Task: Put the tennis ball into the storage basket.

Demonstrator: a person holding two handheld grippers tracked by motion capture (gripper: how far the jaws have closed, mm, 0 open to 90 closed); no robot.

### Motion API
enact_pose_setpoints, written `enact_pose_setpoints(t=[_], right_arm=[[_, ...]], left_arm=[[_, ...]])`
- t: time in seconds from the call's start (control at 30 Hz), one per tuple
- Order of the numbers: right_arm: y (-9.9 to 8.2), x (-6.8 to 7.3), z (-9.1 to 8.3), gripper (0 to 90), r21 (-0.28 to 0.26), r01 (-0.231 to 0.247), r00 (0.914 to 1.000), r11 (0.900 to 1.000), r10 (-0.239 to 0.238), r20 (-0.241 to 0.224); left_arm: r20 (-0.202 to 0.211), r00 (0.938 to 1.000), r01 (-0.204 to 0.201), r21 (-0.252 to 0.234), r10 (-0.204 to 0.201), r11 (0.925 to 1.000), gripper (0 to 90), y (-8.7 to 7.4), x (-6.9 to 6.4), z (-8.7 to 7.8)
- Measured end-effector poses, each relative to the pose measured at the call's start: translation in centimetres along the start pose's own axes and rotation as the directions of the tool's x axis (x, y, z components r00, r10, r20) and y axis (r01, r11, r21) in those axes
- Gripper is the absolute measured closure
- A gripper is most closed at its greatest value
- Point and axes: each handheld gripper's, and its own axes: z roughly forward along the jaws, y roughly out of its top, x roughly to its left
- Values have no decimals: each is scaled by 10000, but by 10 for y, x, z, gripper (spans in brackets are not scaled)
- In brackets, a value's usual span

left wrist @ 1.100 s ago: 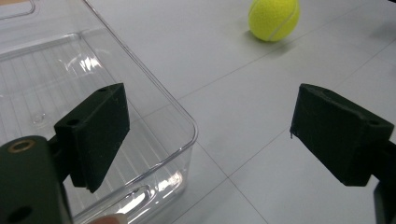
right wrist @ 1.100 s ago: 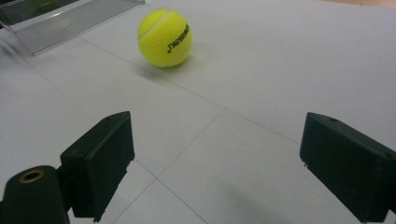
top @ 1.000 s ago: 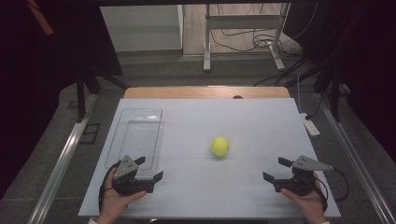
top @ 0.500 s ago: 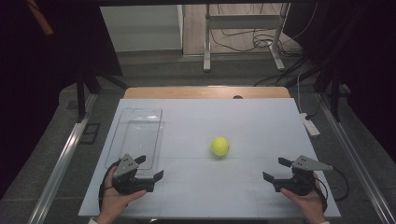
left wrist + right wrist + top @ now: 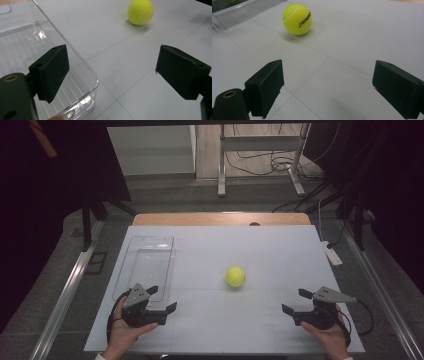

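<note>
Both pairs of jaws stand spread wide, holding nothing. The left gripper (image 5: 161,299) hovers over the clear tray's (image 5: 150,250) near corner; the right gripper (image 5: 296,301) rests low on the counter (image 5: 280,250). The tennis ball (image 5: 235,276) lies between them, farther out.

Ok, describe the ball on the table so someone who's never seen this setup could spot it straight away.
Start at the white table and look near its middle, to the right of the clear plastic tray. There the tennis ball sits alone on the bare surface, ahead of and between the two open grippers. It is the one round, bright yellow-green thing there, with black lettering on its felt.
</note>
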Motion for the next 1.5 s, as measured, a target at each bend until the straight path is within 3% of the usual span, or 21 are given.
enact_pose_setpoints(t=[1.5], right_arm=[[-1,-1,0,106,-1,4,10000,10000,-4,-13]], left_arm=[[680,9968,-478,840,421,9953,115,40,-10,14]])
